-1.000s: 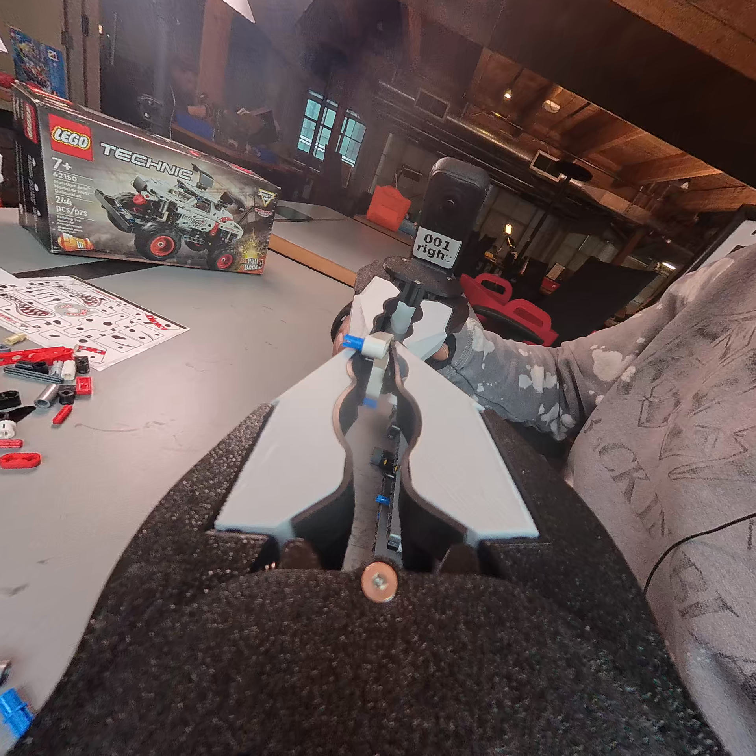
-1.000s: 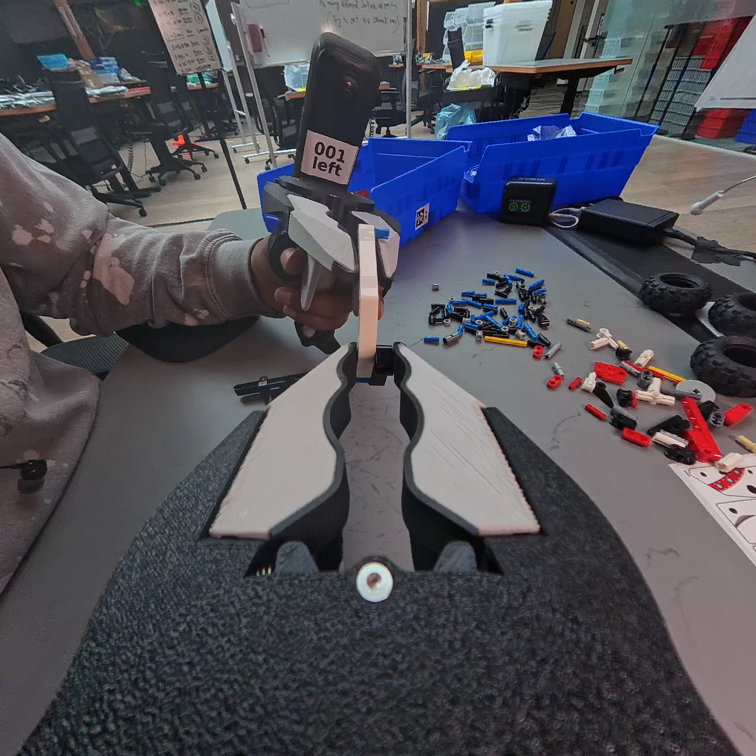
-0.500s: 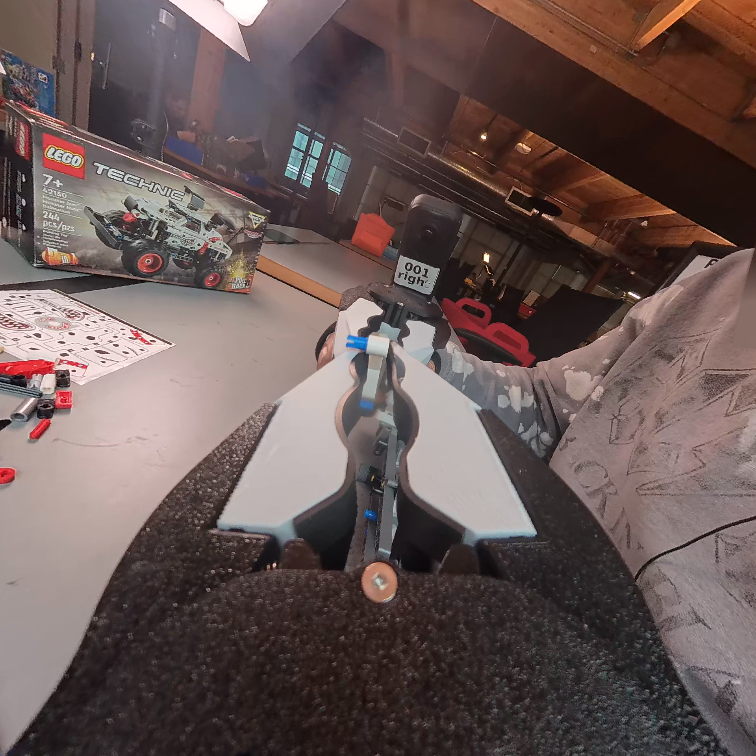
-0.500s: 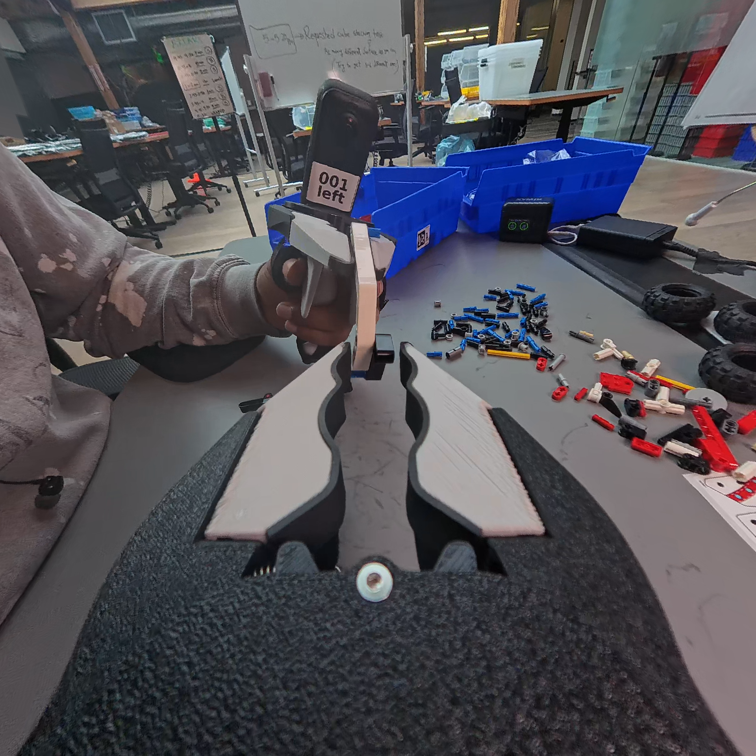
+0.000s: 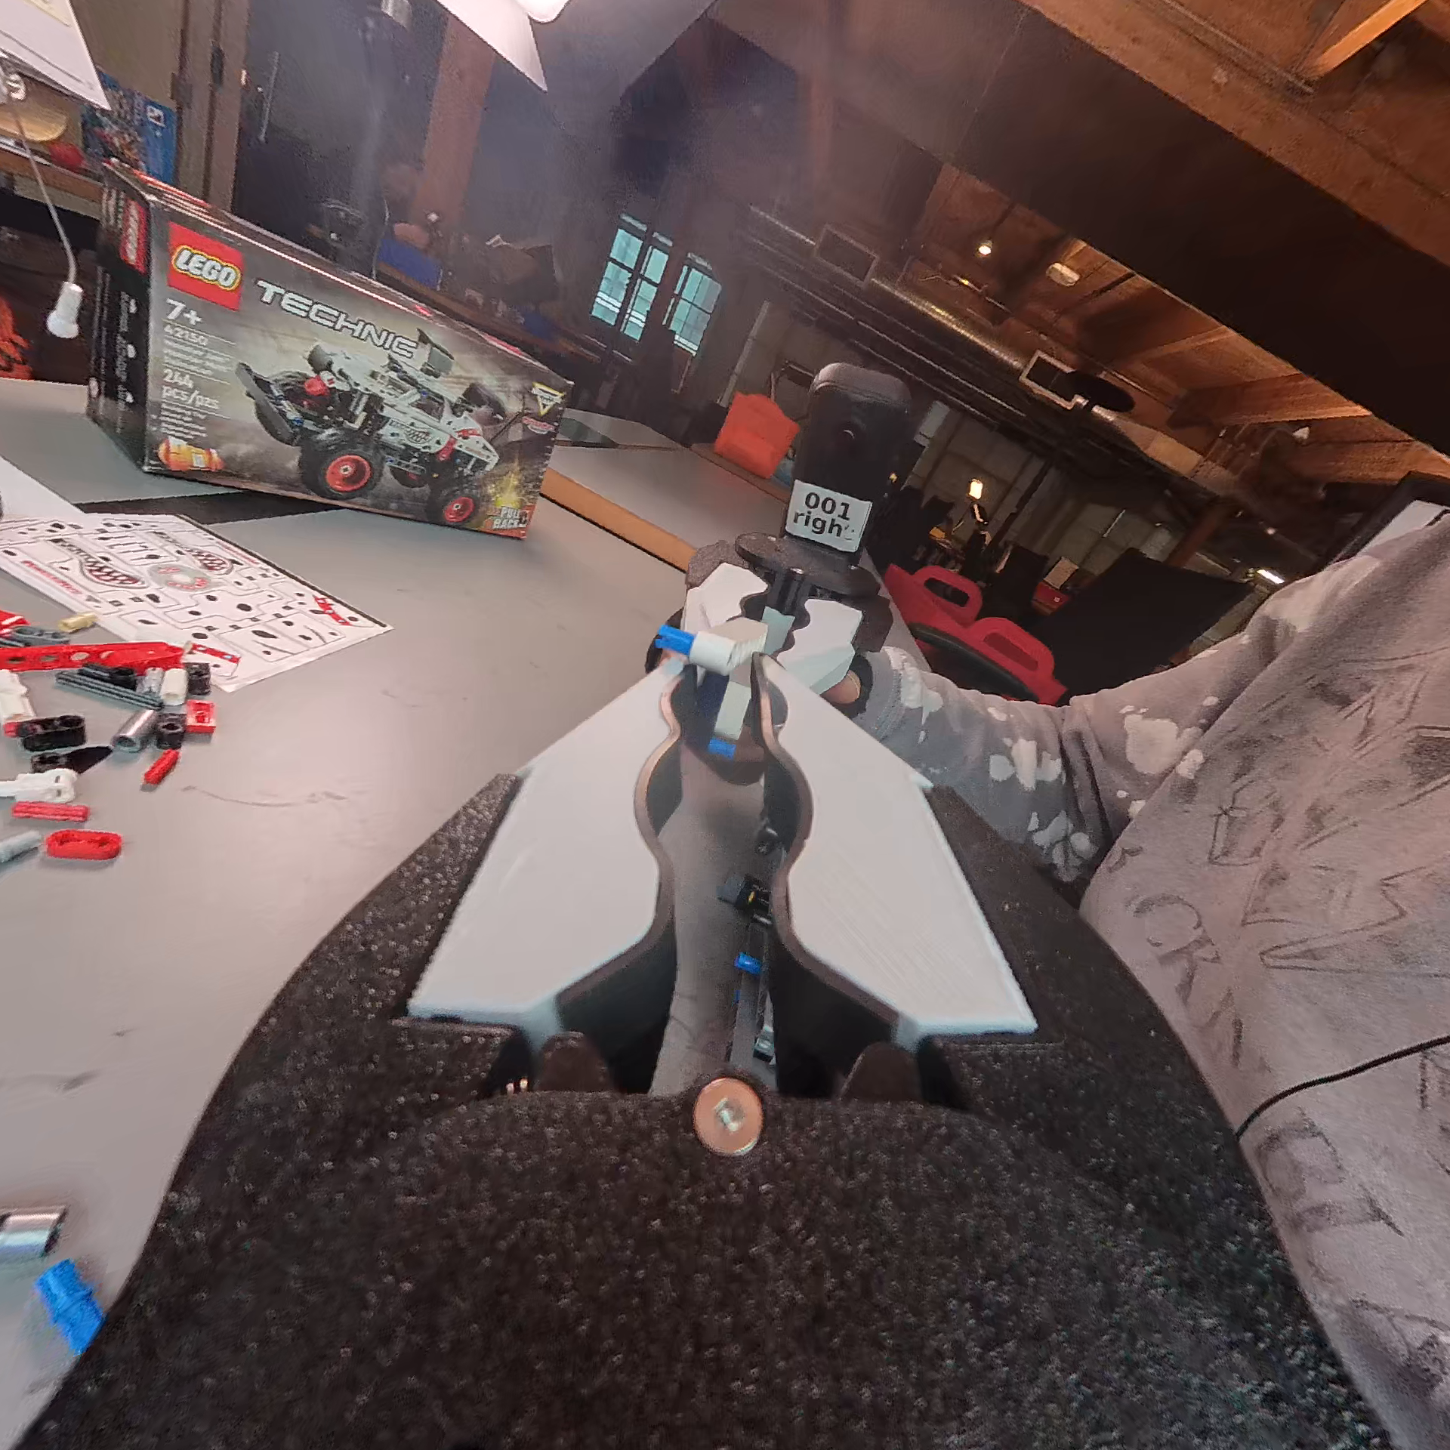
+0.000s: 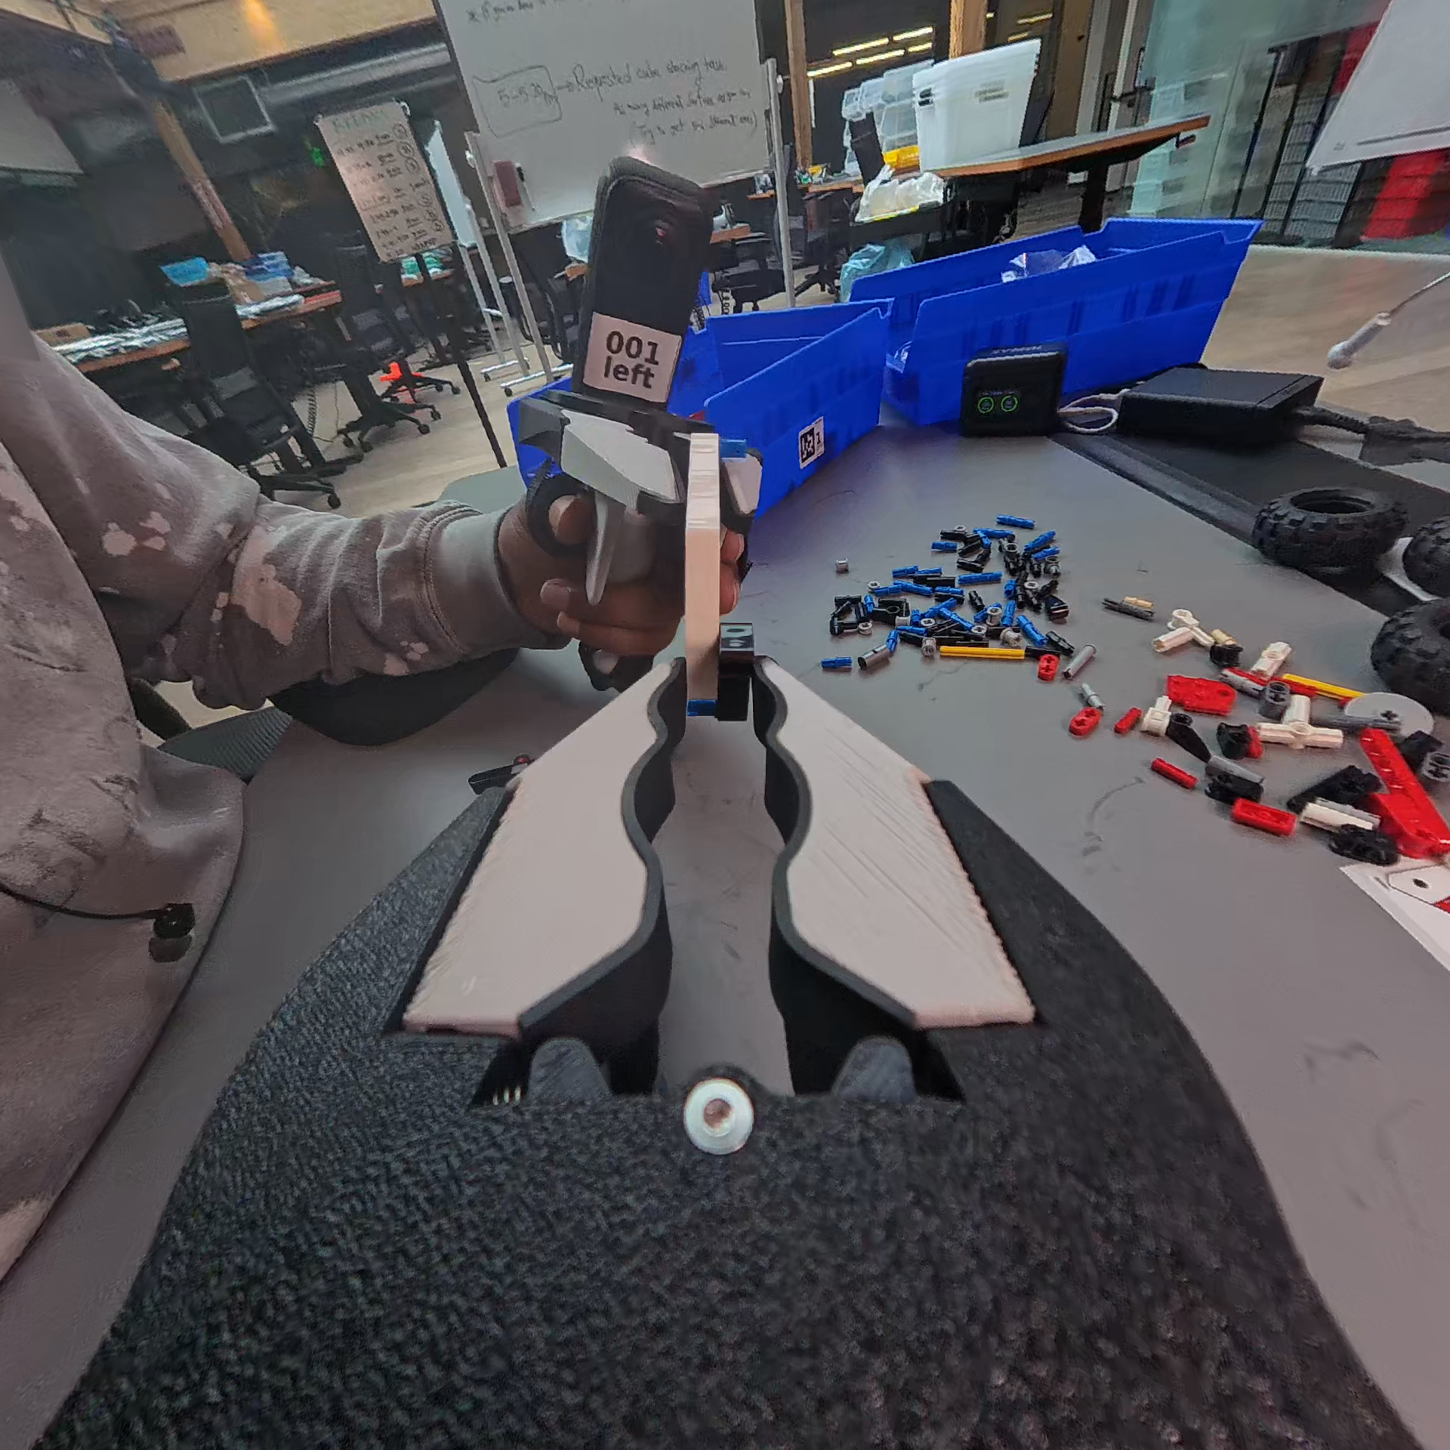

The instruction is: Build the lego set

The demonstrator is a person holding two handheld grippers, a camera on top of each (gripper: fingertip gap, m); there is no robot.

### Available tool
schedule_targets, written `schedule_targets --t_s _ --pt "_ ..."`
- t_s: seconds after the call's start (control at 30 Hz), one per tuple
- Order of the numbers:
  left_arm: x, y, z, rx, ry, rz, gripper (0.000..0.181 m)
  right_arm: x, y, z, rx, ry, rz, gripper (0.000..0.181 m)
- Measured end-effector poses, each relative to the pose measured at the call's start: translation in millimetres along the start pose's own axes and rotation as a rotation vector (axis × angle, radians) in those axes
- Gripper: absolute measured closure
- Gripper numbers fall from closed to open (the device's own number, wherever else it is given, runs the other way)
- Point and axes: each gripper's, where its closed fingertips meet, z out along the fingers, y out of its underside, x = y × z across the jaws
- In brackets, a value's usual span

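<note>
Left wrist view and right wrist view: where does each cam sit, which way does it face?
Left wrist view: on the left gripper, facing the right gripper, printed cardboard set box behind; a grey mottled sleeve shows.
Right wrist view: on the right gripper, facing the left gripper and blue plastic bins; the gripping hand shows.
Shared: the two cameras face each other; both show the white beam assembly with blue pins, pinched by both grippers, and the grey table.

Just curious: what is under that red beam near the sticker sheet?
Under the red beam lie a dark grey beam and the grey table. Anything beneath its middle is covered.
</note>
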Motion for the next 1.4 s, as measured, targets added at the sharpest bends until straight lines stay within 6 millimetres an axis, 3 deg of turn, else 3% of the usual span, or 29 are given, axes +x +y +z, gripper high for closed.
schedule_targets --t_s 0.13,0.33,0.43,0.5,0.53,0.83,1.17,1.4 --pt "-19 3 -8 -0.078 -0.159 0.155 0.159 10 9 -6 -0.039 0.015 0.051 0.166" --pt "-37 26 -11 -0.313 -0.365 0.572 0.145 14 37 -8 -0.196 0.009 0.135 0.166" --pt "-36 46 -7 -0.439 -0.364 0.761 0.146 12 50 -6 -0.268 -0.001 0.178 0.166" --pt "-35 57 -4 -0.492 -0.355 0.807 0.159 9 53 -6 -0.281 -0.017 0.204 0.166" --pt "-35 61 -3 -0.510 -0.343 0.808 0.167 9 53 -6 -0.283 -0.022 0.213 0.166" --pt "-35 54 -4 -0.464 -0.334 0.678 0.170 14 29 -10 -0.138 -0.033 0.270 0.165" --pt "-35 31 -5 -0.289 -0.322 0.441 0.171 16 11 -7 -0.059 0.030 0.120 0.151" --pt "-25 34 6 -0.242 -0.249 0.259 0.171 14 -18 -5 0.040 0.119 -0.020 0.162"
